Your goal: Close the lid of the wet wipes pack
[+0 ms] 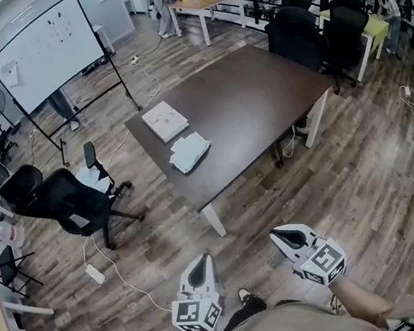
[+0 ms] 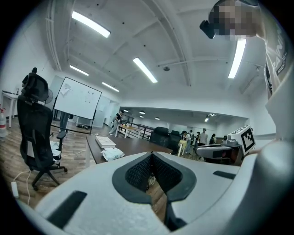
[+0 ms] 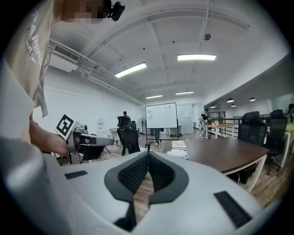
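In the head view, the person is standing on the wooden floor, well apart from the dark desk (image 1: pixel 260 106). The wet wipes pack (image 1: pixel 189 152) is lying on the desk near its left edge, just beside a flat white box (image 1: pixel 165 121). The left gripper (image 1: pixel 202 261) and the right gripper (image 1: pixel 282 235) are hovering low in front of the person, both pointing towards the desk. From here it is too small to tell whether the pack's lid is standing open, and nothing of its contents is showing. The box is not showing any contents either.

In the left gripper view, the fingers (image 2: pixel 138 172) of the left gripper (image 2: pixel 151 156) are meeting at their tips and gripping nothing. The pack (image 2: pixel 111 154) is sitting far ahead on the desk (image 2: pixel 138 146).

In the right gripper view, the fingers (image 3: pixel 133 174) of the right gripper (image 3: pixel 148 155) are likewise pressing together, with only floor showing in the gap beneath. The pack (image 3: pixel 177 154) is lying beyond them on the desk (image 3: pixel 220 156).

The likely trouble is that the pack looks soft and light. A press on the lid with nothing steadying the pack could skid it along the smooth desk towards the near edge. It could also dent the pack without seating the lid. Closed fingers landing off the lid would only be crushing the wrapper.
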A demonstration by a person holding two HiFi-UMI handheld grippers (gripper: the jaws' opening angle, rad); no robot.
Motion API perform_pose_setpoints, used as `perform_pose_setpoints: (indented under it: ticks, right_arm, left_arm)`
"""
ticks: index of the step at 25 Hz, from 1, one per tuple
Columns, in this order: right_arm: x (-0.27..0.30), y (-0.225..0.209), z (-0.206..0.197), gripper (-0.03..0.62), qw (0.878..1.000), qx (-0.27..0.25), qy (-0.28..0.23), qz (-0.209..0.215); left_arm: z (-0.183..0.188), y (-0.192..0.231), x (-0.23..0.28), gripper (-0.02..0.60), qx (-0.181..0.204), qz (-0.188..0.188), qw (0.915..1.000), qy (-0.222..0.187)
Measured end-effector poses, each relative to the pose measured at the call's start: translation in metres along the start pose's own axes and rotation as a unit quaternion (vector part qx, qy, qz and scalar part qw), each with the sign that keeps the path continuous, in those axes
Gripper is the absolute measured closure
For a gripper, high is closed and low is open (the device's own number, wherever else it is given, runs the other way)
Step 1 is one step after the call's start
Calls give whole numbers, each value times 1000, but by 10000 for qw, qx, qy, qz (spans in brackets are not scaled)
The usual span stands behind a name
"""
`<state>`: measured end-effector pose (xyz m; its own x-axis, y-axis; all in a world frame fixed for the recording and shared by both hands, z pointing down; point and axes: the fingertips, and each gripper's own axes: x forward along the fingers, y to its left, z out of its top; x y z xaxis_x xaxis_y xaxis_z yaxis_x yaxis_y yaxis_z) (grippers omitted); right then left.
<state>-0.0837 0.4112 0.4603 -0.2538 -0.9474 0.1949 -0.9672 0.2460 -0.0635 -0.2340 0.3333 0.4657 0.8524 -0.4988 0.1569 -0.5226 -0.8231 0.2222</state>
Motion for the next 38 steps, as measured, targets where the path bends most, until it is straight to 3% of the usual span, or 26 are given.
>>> perform_pose_setpoints:
  ticks: [7,19,28,34,38]
  right_arm:
    - [45,3,5,580,9995,75,84,-304]
    - [86,-8,3,580,9990,85,308,-318]
    - [123,-56,-1,580,9992,176,349,-12]
    - [150,-109,11,580,9992,-240,253,184]
    - [156,-146,14,580,9990,-220,282,276]
  left_arm:
    - [8,56,17,572,-123,-225,9997,32]
    - [7,89,43,572,-315,-296,9990,84]
    - [17,102,88,572,-204,-26,9995,220]
    - [32,97,152,572,44,-11,9995,305]
    - [46,90,190,572,60,67,9997,234]
